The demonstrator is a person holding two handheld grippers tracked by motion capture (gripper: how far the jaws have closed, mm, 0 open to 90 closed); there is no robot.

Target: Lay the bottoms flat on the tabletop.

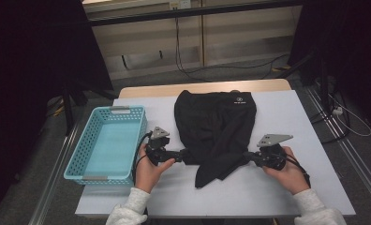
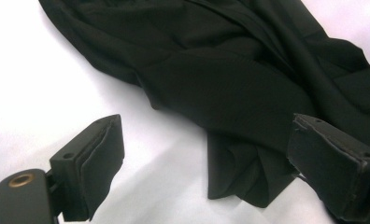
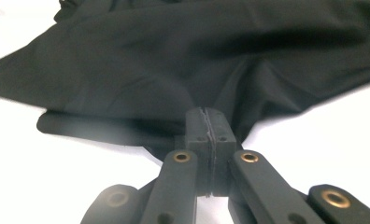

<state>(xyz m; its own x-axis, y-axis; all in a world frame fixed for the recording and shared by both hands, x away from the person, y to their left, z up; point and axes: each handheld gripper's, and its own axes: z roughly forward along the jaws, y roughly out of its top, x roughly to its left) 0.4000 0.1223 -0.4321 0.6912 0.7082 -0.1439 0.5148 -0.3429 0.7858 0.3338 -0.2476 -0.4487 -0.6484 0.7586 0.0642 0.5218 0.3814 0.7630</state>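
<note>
The place looks like a lab or recording room: dark curtains (image 1: 33, 56) hang at both sides, loose cables (image 1: 211, 65) trail over the grey floor (image 1: 207, 77), and plain cabinets (image 1: 230, 37) stand beyond the white surface (image 1: 286, 122).

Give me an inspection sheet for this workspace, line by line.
Surface: white table, bare around the cloth.
Job's things: black garment lies crumpled at mid-table, small pale logo near its far edge; blue basket stands empty at the table's left edge.
Clutter: nothing seen.
Grippers: left gripper has jaws wide open at the garment's near left edge; right gripper has jaws shut on a fold at the garment's right edge.
Cables: a black cable loops from the left gripper; other cables run on the floor beyond the table.
Surroundings: pale cabinets behind, dark at both sides.
</note>
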